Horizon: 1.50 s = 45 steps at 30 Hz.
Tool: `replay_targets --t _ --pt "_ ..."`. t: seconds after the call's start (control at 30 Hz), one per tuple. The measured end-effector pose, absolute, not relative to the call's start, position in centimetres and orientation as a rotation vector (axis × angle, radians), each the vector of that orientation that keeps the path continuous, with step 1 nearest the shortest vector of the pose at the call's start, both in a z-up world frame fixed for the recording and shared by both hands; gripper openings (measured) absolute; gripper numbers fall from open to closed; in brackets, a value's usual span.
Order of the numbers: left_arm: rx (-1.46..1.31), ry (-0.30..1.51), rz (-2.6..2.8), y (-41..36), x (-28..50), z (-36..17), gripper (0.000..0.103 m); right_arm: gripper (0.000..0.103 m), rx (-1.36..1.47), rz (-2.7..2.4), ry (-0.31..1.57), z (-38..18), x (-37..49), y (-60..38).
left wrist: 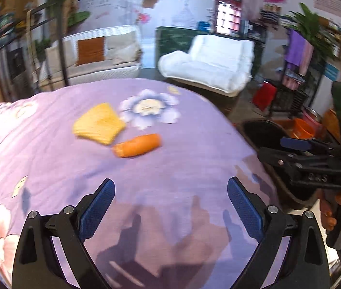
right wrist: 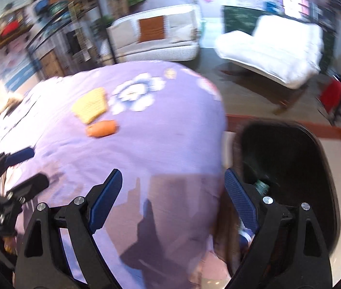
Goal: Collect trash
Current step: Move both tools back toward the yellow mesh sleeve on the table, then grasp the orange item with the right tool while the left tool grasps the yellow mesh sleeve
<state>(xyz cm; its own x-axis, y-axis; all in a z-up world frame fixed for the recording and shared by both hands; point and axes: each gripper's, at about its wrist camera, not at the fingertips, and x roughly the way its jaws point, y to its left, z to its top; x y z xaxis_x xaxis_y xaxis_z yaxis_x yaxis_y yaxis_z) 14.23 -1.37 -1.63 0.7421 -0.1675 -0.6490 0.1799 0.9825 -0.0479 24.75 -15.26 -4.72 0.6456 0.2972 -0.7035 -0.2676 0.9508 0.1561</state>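
Beyond the far edge of the purple flowered bedspread (left wrist: 170,168) stand a cream sofa (left wrist: 103,55) with an orange cushion (left wrist: 91,50) and a white armchair (left wrist: 209,65). A clothes rack (left wrist: 298,72) stands past the right corner.

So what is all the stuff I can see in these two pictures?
bed cover: one, purple with flowers, fills the foreground
yellow item: one, flat, on the cover; too blurred to identify
orange item: one, carrot-shaped, on the cover just beside the yellow one
black bin: one, open, on the floor beside the bed
white chair: one, padded, behind the bed
beige sofa: one, with an orange cushion, at the back
left gripper: black with blue pads, open, empty, over the cover
right gripper: same kind, open, empty, at the bed's edge by the bin
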Motion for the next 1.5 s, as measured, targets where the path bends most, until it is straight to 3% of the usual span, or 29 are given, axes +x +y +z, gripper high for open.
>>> replay_targets --t 0.7,0.87,0.9,1.03,1.5 --pt "-0.095 0.762 0.047 11.9 17.5 -1.7 0.093 0.085 -0.455 0.662 0.857 -7.0 34.0 2.8" --pt "-0.101 0.767 0.032 11.9 18.2 -1.8 0.093 0.060 -0.503 0.652 0.916 -8.8 36.8 3.5" --pt "-0.092 0.768 0.031 11.8 18.5 -1.8 0.093 0.048 -0.511 0.652 0.920 -9.0 36.9 3.6" --pt "-0.116 0.781 0.000 11.9 19.9 -2.1 0.093 0.018 -0.467 0.657 0.949 -9.4 36.5 2.6" --pt "-0.148 0.843 -0.103 10.5 27.8 -3.3 0.093 0.013 -0.283 0.592 0.872 -5.7 33.1 -1.9"
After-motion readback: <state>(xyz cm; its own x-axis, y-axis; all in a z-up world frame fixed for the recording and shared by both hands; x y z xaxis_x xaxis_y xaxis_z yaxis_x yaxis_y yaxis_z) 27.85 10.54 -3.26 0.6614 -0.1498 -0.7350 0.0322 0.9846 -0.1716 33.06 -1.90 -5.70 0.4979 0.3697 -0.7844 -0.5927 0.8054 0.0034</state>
